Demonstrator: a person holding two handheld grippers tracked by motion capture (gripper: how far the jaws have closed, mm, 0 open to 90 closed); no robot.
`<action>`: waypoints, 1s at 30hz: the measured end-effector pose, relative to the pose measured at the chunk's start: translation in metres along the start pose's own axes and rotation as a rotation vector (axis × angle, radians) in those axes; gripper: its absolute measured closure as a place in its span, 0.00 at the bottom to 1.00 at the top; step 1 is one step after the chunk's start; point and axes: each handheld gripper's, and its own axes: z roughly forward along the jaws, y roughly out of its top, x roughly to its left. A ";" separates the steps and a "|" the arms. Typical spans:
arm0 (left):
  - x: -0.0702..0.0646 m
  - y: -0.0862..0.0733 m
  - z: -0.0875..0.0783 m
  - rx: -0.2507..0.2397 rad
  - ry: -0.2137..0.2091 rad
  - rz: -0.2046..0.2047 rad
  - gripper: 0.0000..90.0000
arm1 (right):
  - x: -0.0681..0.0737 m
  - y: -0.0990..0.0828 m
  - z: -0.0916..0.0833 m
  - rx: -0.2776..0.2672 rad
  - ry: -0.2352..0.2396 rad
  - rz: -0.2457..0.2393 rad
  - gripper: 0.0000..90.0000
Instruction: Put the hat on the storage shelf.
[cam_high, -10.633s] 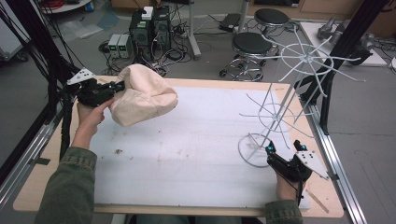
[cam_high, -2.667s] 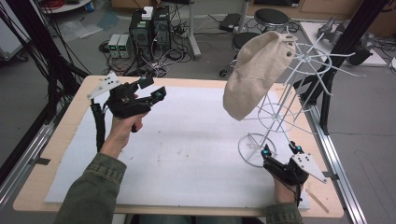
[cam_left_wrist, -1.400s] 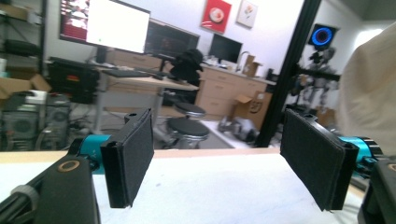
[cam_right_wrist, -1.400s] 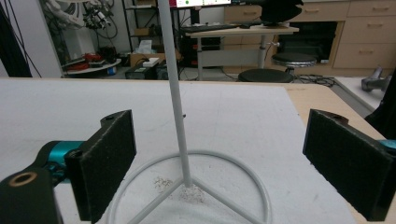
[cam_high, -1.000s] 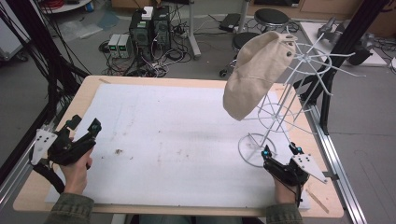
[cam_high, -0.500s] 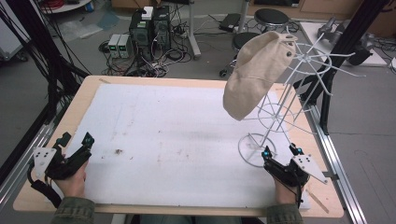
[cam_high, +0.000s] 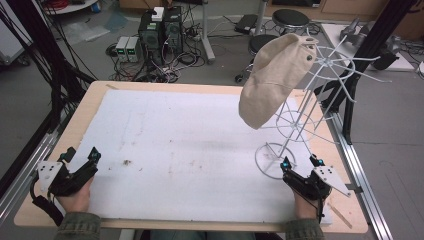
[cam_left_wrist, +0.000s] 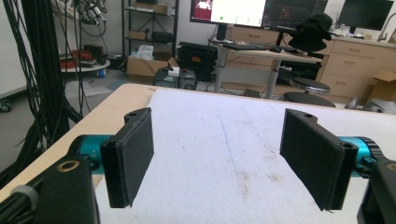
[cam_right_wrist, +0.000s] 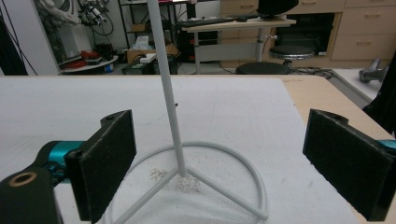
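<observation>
The beige cap (cam_high: 272, 80) is hanging on the upper spokes of the white wire rack (cam_high: 300, 117), at the counter's right side. The right gripper (cam_high: 300, 165) is sitting at the rack's base ring (cam_right_wrist: 187, 186), jaws spread — to steady it, keep low and avoid nudging the pole. The left gripper (cam_high: 80, 157) is resting near-left, jaws spread and empty. A stained white mat (cam_high: 190, 145) is covering the counter (cam_high: 95, 95); stools and computers are standing behind.

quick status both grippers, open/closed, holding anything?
Left gripper: open, holding nothing, over the white mat.
Right gripper: open, holding nothing, at the base of the wire rack.
</observation>
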 end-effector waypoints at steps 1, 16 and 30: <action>0.000 0.000 0.000 0.000 0.000 -0.001 0.29 | 0.000 0.000 0.001 -0.001 0.000 0.003 0.10; 0.002 -0.003 -0.002 0.014 -0.019 -0.025 0.30 | 0.002 0.000 0.003 0.010 0.015 0.010 0.10; 0.002 -0.005 -0.002 0.026 -0.034 -0.023 0.30 | 0.002 -0.001 0.006 0.022 0.025 0.021 0.10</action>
